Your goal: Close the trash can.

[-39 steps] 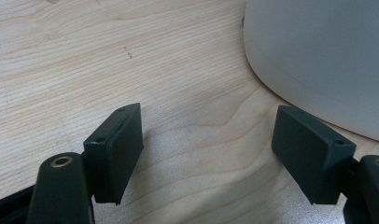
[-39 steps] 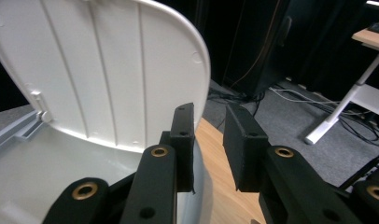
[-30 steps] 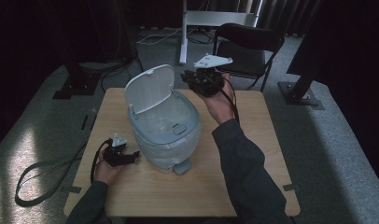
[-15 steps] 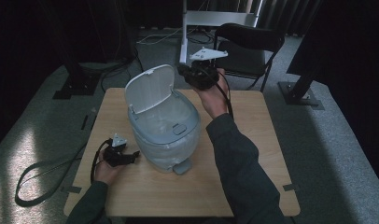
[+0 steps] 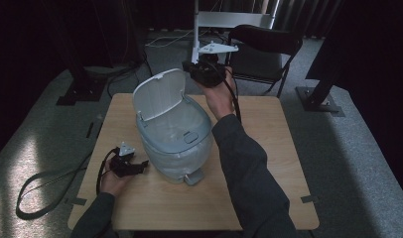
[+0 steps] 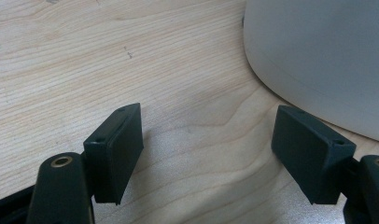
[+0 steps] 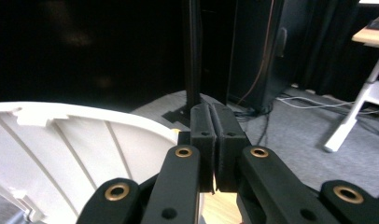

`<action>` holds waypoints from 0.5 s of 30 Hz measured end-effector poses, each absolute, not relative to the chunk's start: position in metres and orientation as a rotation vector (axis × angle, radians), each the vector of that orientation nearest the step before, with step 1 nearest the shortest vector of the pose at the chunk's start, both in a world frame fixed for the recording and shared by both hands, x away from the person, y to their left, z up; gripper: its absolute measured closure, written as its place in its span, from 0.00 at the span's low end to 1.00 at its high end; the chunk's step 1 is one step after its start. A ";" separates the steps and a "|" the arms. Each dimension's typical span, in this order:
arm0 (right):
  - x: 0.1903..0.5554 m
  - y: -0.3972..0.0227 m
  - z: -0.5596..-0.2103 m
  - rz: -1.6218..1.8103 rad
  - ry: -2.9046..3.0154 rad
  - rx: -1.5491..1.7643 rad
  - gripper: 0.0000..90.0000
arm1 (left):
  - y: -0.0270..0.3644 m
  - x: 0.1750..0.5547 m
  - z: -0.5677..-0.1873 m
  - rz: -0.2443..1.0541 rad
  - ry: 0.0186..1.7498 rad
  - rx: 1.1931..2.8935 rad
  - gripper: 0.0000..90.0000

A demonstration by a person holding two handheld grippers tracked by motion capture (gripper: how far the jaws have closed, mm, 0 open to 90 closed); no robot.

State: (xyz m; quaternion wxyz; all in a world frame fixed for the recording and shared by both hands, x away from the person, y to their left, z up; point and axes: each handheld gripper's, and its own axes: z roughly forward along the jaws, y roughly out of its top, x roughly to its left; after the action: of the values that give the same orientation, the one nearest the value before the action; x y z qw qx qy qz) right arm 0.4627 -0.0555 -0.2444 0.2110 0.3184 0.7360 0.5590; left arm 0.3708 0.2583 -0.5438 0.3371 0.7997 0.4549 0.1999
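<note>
A pale blue-white lidded appliance (image 5: 174,134) stands mid-table with its lid (image 5: 157,94) raised. My right gripper (image 5: 188,67) hovers just behind the lid's top right edge. Its jaws have just been closing and now meet with nothing between them. In the right gripper view the shut pads (image 7: 214,114) sit above the lid's ribbed inside (image 7: 61,140). My left gripper (image 5: 142,164) rests on the wooden table (image 5: 269,148) at the appliance's front left. It stands open (image 6: 208,140) over bare wood, with the appliance's wall (image 6: 318,51) just beside one jaw.
A black folding chair (image 5: 264,49) and a white stand (image 5: 195,29) are behind the table. A cable (image 5: 40,183) loops on the floor at the left. The right half of the tabletop holds only my right forearm.
My right hand has moved left and slightly up, from behind the appliance to the lid's upper edge. The left hand has stayed put.
</note>
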 end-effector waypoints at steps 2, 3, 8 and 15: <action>0.464 -0.055 -0.244 1.579 2.044 0.904 0.98 | 0.258 0.371 -0.544 0.521 1.186 2.084 0.28; 0.465 -0.055 -0.244 1.586 2.043 0.912 0.98 | 0.258 0.371 -0.544 0.521 1.185 2.084 0.28; 0.465 -0.051 -0.240 1.614 2.049 0.908 0.98 | 0.258 0.371 -0.544 0.521 1.186 2.084 0.28; 0.463 -0.048 -0.236 1.625 2.078 0.885 1.00 | 0.258 0.371 -0.544 0.520 1.186 2.084 0.28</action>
State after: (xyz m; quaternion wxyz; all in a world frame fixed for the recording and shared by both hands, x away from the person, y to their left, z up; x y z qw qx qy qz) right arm 0.4629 -0.0476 -0.2364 0.1784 0.3130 0.7348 0.5746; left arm 0.3708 0.2583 -0.5438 0.3370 0.7997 0.4550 0.1997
